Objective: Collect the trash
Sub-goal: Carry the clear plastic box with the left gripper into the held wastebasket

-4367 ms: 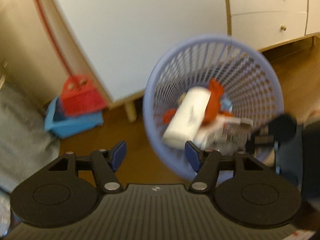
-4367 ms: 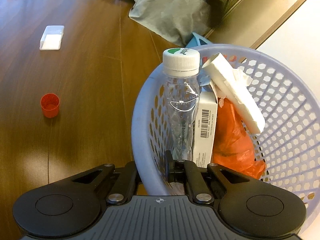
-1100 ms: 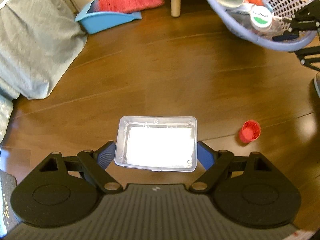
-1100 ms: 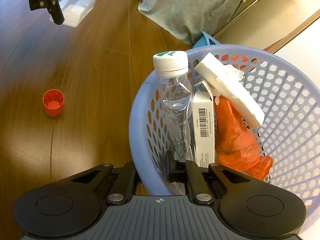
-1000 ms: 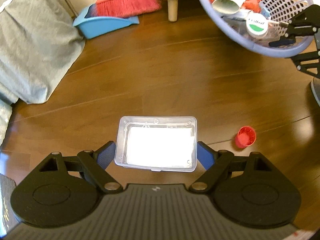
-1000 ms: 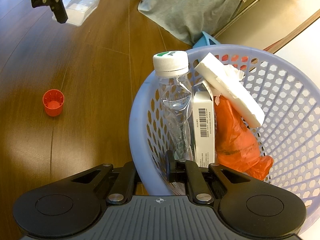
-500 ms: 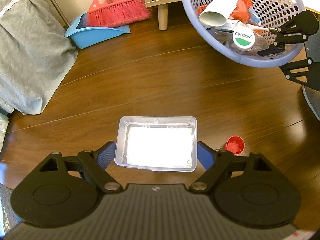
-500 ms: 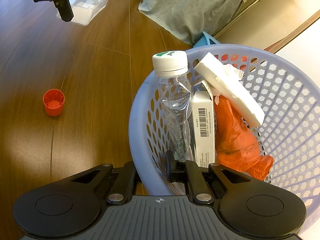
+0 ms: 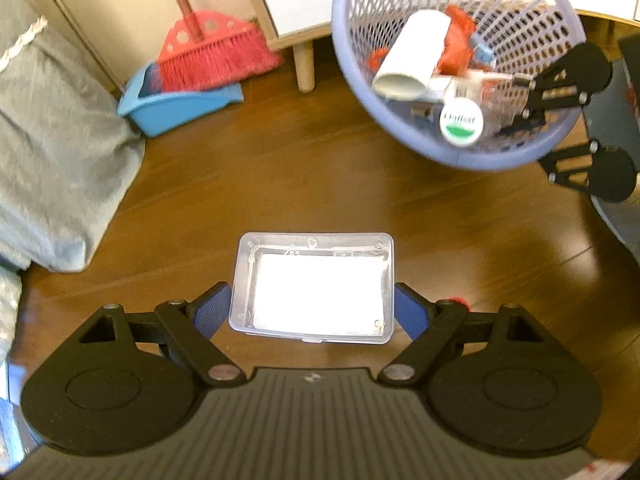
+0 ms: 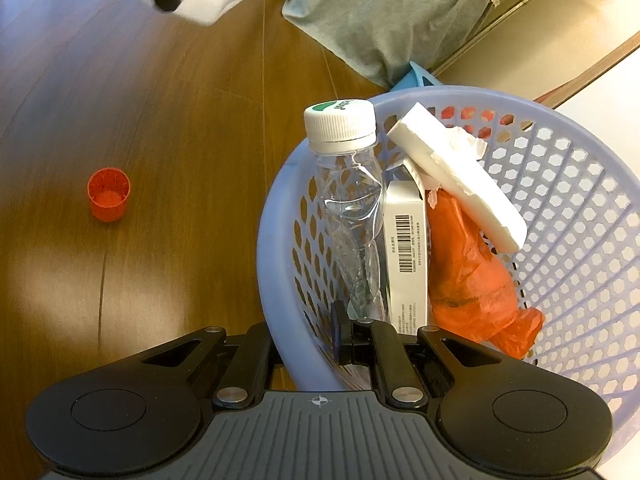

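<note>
Left tongs (image 9: 312, 310) clamp the box (image 9: 314, 286) for binning; right tongs (image 10: 308, 344) pinch the basket (image 10: 560, 184) rim, tilting it.

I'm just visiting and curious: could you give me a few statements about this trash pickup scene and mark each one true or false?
1. The left gripper holds a clear plastic box. True.
2. The lavender basket is empty. False: it holds a plastic bottle, a barcoded carton and an orange bag.
3. The right gripper clamps the basket's rim. True.
4. The red cap is in the basket. False: it lies on the wooden floor.
</note>
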Tool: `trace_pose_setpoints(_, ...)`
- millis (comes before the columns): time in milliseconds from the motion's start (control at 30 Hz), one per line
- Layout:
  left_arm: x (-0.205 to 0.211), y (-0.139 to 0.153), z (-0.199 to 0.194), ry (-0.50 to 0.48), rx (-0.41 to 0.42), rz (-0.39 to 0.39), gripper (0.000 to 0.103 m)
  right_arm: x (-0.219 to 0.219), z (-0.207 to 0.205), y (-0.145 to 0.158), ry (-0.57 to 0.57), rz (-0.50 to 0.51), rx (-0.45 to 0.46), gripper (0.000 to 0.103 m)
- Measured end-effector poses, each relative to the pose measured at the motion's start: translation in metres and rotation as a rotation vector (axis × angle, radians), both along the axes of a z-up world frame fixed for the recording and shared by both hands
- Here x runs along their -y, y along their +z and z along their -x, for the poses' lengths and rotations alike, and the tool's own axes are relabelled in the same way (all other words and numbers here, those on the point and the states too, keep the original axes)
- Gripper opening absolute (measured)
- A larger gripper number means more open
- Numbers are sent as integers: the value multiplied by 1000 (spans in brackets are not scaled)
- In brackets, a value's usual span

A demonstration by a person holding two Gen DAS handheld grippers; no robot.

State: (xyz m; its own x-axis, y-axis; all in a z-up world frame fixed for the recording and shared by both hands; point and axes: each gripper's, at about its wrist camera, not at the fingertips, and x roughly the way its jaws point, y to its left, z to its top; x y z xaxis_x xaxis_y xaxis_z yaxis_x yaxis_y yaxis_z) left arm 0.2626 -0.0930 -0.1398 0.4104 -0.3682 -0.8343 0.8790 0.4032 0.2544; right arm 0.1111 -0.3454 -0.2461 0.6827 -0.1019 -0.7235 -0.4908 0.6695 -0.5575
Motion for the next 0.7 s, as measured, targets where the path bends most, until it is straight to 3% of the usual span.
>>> trace_pose_setpoints(433, 61, 59, 15, -153, 50, 138, 83, 13, 1, 4, -50, 31, -30, 7)
trace_pose_setpoints(700, 123, 76, 16, -259, 49, 191, 83, 19, 9, 10, -44, 10, -40, 7)
